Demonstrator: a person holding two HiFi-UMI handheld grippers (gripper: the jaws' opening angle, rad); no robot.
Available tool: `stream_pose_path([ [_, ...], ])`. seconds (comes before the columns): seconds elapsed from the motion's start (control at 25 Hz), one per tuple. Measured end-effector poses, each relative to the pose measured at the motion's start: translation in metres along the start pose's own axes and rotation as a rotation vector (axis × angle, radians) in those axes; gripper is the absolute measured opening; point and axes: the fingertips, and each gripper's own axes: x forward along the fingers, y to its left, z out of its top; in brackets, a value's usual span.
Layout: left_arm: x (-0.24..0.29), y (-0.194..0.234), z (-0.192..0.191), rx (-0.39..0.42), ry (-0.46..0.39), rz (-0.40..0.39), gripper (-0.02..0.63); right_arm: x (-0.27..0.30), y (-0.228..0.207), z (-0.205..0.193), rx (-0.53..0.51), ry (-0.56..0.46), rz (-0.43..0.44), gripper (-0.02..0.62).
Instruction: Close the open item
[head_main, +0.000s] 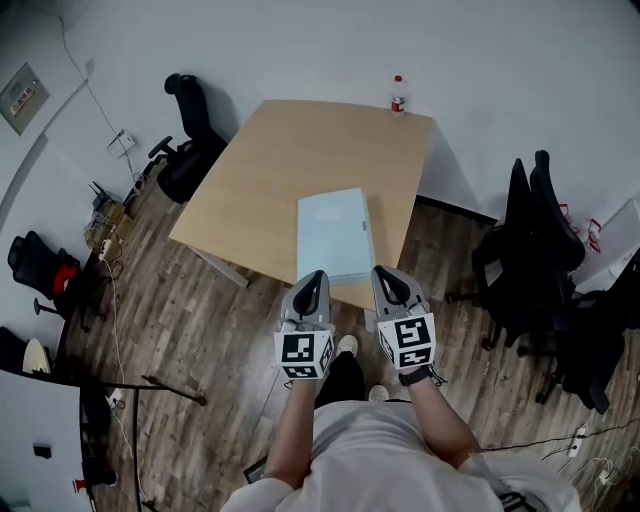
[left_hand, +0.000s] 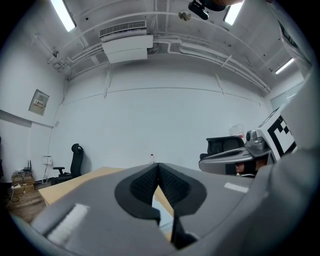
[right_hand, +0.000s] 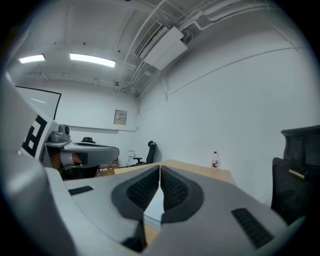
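Observation:
A pale blue-white flat rectangular case lies on the wooden table, reaching to its near edge. From above I cannot tell whether its lid is up or down. My left gripper hovers just short of the case's near left corner, jaws pressed together and empty. My right gripper is level with it off the case's near right corner, also shut with nothing in it. In the left gripper view the left gripper shows shut pads, with a strip of the case below. The right gripper view shows the right gripper the same way.
A small red-capped bottle stands at the table's far edge, near the wall. A black office chair sits left of the table, and more black chairs crowd the right side. Cables and clutter line the floor at the left.

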Motion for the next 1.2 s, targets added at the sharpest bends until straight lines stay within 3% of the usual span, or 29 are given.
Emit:
stream_pose_path([
  [0.48, 0.096, 0.054, -0.009, -0.027, 0.045, -0.094, 0.009, 0.090, -0.016, -0.006, 0.040, 0.066, 0.009, 0.014],
  [1.2, 0.195, 0.075, -0.113, -0.068, 0.286, -0.247, 0.009, 0.155, -0.054, -0.094, 0.162, 0.278, -0.082, 0.014],
])
